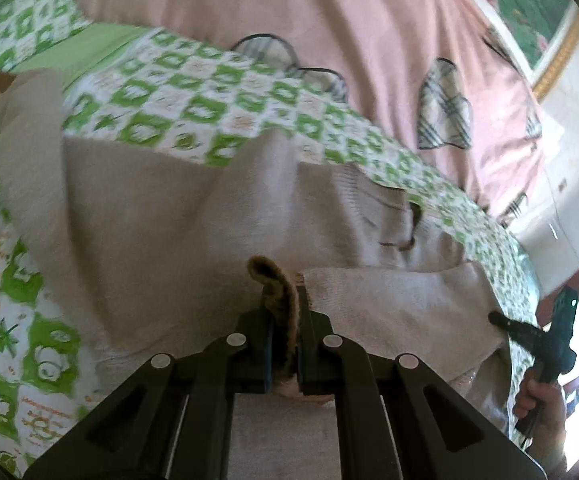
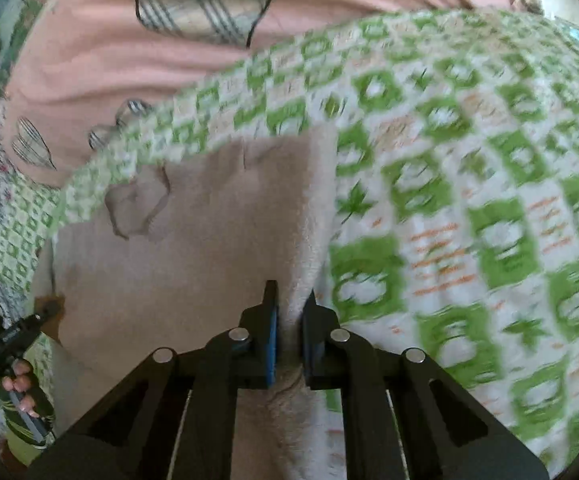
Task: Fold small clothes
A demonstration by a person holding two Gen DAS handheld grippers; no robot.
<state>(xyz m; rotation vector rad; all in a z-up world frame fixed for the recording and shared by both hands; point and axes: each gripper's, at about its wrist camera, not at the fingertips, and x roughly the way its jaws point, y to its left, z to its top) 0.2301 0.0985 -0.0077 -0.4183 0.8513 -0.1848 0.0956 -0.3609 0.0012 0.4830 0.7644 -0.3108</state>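
Observation:
A small beige knit sweater (image 1: 177,208) lies spread on a green-and-white patterned bedsheet (image 1: 193,92). My left gripper (image 1: 283,300) is shut on a brown-trimmed edge of the sweater, which stands up between its fingers. In the right wrist view the sweater (image 2: 209,232) fills the centre, and my right gripper (image 2: 291,300) is shut on its right edge. The right gripper (image 1: 545,332) also shows at the sweater's far right in the left wrist view, and the left gripper (image 2: 13,332) shows at the left of the right wrist view.
A pink quilt with plaid heart patches (image 1: 369,32) lies bunched along the far side of the bed, and it also shows in the right wrist view (image 2: 129,52). A framed picture (image 1: 537,20) hangs on the wall behind. The bed edge drops off at the right (image 1: 529,264).

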